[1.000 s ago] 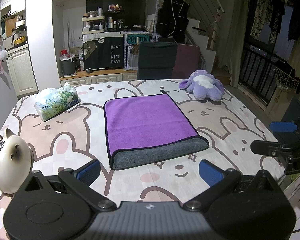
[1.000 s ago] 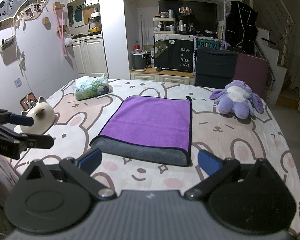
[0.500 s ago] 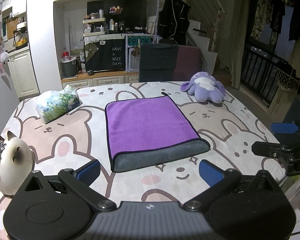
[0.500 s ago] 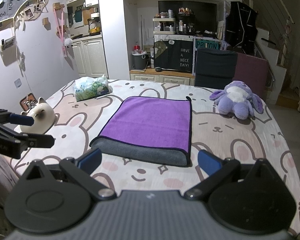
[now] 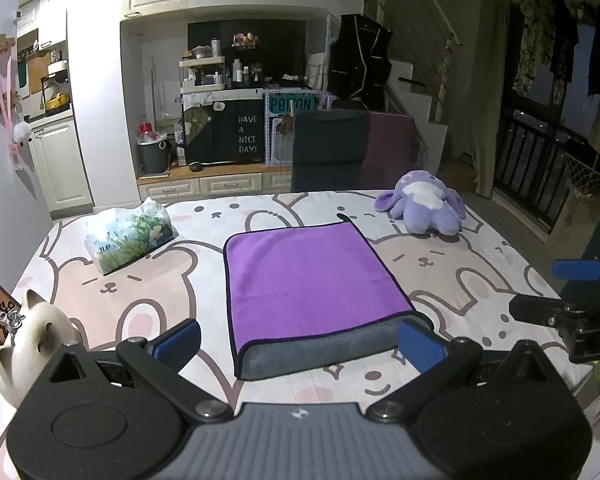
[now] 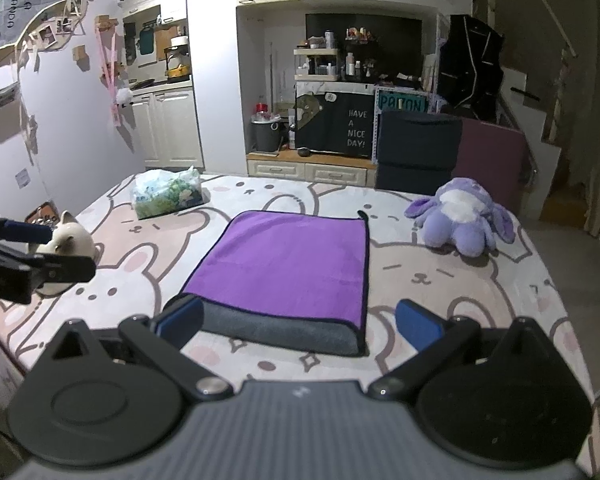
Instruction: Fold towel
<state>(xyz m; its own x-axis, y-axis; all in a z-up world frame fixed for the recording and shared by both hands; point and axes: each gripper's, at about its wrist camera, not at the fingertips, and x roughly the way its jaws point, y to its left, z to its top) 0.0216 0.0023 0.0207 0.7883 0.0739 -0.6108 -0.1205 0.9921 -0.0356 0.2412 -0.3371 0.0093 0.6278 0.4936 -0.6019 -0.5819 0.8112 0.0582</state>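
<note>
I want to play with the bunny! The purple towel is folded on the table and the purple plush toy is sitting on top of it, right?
Not quite. The purple towel is folded on the table, but the purple plush toy sits beside it on the cloth, apart from it. The right wrist view shows the gap.

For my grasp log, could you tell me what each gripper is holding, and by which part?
Nothing is held. The left gripper and right gripper are both open, short of the folded towel.

Left handheld gripper (image 5: 298, 342): matte black linkage arms, silver pivot screws, blue rubber-faced pads (image 5: 179, 342), grey ribbed body with a small white logo. Right handheld gripper (image 6: 298, 322): identical build; white lettering partly visible on its black side.
</note>
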